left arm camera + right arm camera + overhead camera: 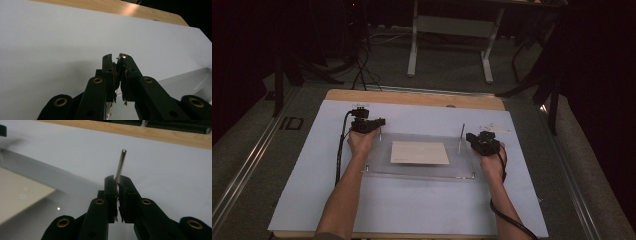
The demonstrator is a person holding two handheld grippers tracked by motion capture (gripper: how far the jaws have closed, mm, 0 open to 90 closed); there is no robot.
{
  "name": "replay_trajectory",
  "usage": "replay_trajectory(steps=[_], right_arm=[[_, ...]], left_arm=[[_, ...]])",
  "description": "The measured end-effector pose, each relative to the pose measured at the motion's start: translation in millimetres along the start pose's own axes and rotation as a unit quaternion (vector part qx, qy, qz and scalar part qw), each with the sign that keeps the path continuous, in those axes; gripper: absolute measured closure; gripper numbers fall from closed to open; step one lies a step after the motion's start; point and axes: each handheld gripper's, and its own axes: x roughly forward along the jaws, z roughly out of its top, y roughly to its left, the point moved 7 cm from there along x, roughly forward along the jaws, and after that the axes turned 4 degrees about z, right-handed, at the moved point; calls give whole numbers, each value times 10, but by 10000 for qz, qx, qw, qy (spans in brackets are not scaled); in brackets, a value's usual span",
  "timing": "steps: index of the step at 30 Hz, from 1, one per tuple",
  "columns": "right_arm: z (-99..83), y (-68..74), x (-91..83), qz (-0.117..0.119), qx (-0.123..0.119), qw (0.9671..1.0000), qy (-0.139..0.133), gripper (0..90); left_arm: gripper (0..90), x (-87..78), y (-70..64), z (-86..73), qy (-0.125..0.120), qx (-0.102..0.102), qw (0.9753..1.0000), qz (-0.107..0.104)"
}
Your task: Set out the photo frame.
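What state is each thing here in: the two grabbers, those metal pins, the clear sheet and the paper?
Left gripper: shut on a metal pin, only its tip showing between the jaws.
Right gripper: shut on a second metal pin.
Right pin: upright, standing well above the jaws.
Left pin: upright at the sheet's far left corner.
Clear sheet: lying flat on the blue mat.
Paper: flat, under or in the clear sheet.

Two black claws, left (379,121) and right (469,136), each pinch one thin upright metal pin: left pin (381,133), right pin (461,137). Between the claws lie one clear acrylic sheet (377,165) and one cream paper rectangle (419,152).
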Motion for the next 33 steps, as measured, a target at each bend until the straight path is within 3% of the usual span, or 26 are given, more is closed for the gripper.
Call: replay_trajectory(steps=[9,14,23,28,33], right_arm=[[-303,-46,-224,-3,-123,9999,63,822],[-423,-4,-255,86,-445,9988,209,758],[-475,107,-237,475,-786,9956,210,696],[-478,155,-207,677,-889,9936,164,594],[-464,139,-230,681,-926,9933,62,468]], left_arm=[[831,6,2,3,4,-34,10000,-22],[830,8,4,7,39,-45,10000,-24],[829,10,7,9,67,-67,9999,-38],[828,13,9,10,59,-88,9999,-71],[826,17,12,15,99,-142,9998,-85]])
